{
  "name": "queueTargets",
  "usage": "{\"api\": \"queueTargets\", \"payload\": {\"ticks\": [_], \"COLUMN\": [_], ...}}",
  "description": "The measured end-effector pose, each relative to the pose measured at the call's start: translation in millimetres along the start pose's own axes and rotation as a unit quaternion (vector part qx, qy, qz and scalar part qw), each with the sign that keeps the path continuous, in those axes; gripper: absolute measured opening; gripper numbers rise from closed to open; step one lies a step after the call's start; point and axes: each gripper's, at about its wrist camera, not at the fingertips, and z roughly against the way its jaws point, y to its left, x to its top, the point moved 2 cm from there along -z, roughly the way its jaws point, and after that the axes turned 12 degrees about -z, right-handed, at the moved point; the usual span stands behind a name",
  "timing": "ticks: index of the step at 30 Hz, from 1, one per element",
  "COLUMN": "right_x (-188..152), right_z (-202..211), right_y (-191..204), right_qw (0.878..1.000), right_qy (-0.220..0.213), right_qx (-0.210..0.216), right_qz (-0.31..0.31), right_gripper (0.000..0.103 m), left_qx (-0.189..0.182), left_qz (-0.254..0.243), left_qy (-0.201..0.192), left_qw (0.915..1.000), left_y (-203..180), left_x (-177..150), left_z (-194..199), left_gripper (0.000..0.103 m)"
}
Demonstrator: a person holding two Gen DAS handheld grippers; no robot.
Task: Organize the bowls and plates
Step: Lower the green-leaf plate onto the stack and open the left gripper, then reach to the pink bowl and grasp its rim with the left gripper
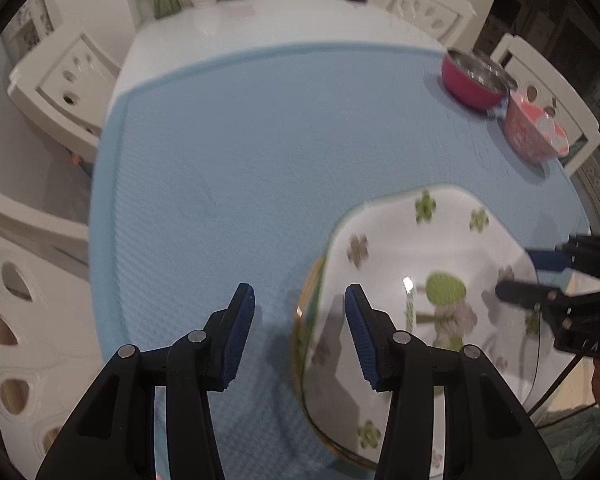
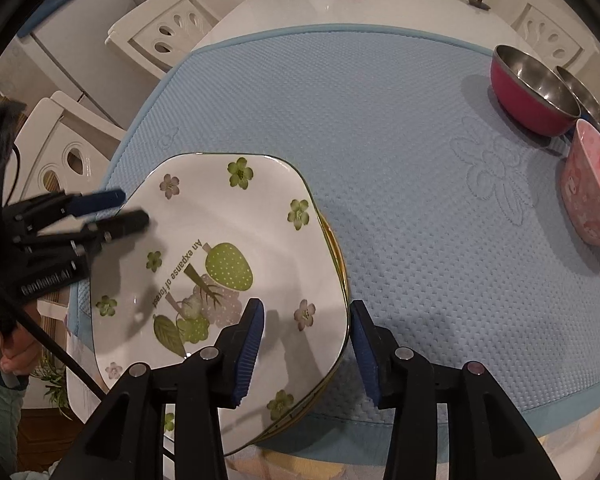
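Left wrist view
Surface: a light blue textured mat (image 1: 228, 184) covers the near part of a glossy white table (image 1: 284, 16), with white cut-out chairs (image 1: 66, 80) around it.
Left gripper (image 1: 300, 334): jaws spread wide with nothing between them; its right finger hangs over the left edge of the plate, contact cannot be told.
Floral plate (image 1: 416, 248): white, rounded-square, with green and mauve flowers, blurred here; it lies at the near right of the mat on top of a gold-rimmed plate (image 1: 306, 304) whose edge peeks out on the left.
Right gripper (image 1: 526, 278): enters from the right, its fingers reaching over the plate's right rim; how far apart they stand is unclear from this side.
Bowls: a red bowl (image 1: 470, 86) with a steel inside and a pink bowl (image 1: 534, 132) sit at the far right of the mat.

Right wrist view
Right gripper (image 2: 308, 354): jaws wide open, straddling the plate's near right edge, gripping nothing.
Floral plate (image 2: 220, 264): sharp here, printed "An expanse of forest", overhanging the mat's near edge.
Left gripper (image 2: 116, 210): blurred, over the plate's left rim.
Bowls: the red bowl (image 2: 528, 92), a second steel bowl (image 2: 584, 94) just behind it, and the pink bowl (image 2: 592, 196) nearer.
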Motion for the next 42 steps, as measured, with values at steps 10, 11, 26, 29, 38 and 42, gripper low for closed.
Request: {"api": "queueTargets", "payload": {"ticks": [10, 11, 26, 29, 38, 42], "right_x": [10.7, 11.1, 29.1, 33.8, 52.0, 63.9], "right_z": [14.5, 19.7, 105.1, 124.8, 163.2, 172.2], "right_y": [-1.8, -4.3, -99.1, -129.2, -228.2, -266.0], "right_qw": [1.0, 0.999, 0.994, 0.993, 0.989, 0.988], "right_qy": [-0.024, -0.03, -0.108, -0.119, -0.136, -0.141], "right_qx": [-0.011, -0.015, -0.021, -0.022, -0.026, -0.013], "right_qz": [-0.002, -0.001, -0.02, -0.018, -0.048, -0.068], "right_gripper": [0.042, 0.042, 0.051, 0.051, 0.053, 0.053], "left_qx": [0.015, 0.016, 0.036, 0.028, -0.005, -0.036], "left_qz": [0.004, 0.004, 0.019, 0.024, 0.022, 0.033], "left_qy": [-0.045, -0.048, -0.095, -0.104, -0.115, -0.114], "left_qw": [0.9989, 0.9987, 0.9946, 0.9939, 0.9931, 0.9922], "left_y": [4.2, 2.4, -78.6, -104.5, -184.8, -211.0], "left_x": [26.2, 28.8, 90.9, 108.0, 165.9, 185.4], "left_z": [21.7, 23.9, 56.1, 58.3, 47.9, 30.2], "left_gripper": [0.045, 0.045, 0.045, 0.045, 0.068, 0.068]}}
